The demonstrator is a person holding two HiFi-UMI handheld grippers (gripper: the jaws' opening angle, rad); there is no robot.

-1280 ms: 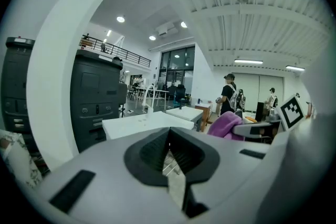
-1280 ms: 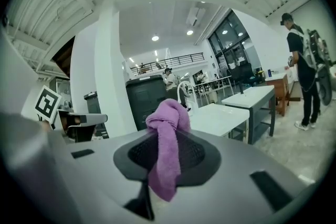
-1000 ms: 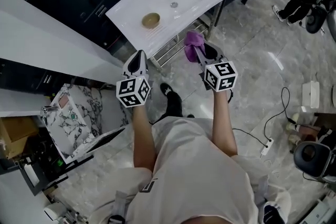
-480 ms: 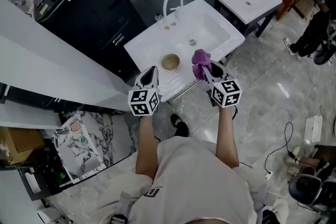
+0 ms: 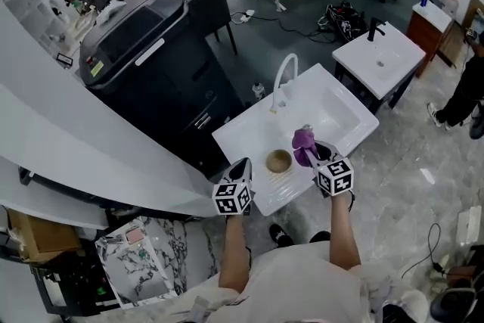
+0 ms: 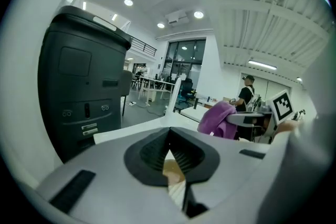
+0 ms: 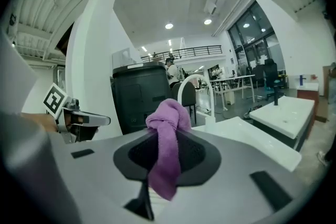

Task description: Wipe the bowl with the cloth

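Overhead, bowl shows whole; right fingers pinch cloth, left fingers closed, empty.

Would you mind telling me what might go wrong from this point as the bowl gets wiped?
1. The bowl sits loose on the ribbed part of the sink, towards its front edge. The left gripper is shut and empty, so an unsteadied wipe may push the bowl off.
2. The right gripper pinches the cloth as a bunched wad with a tail hanging down; it may slip out or wipe poorly.
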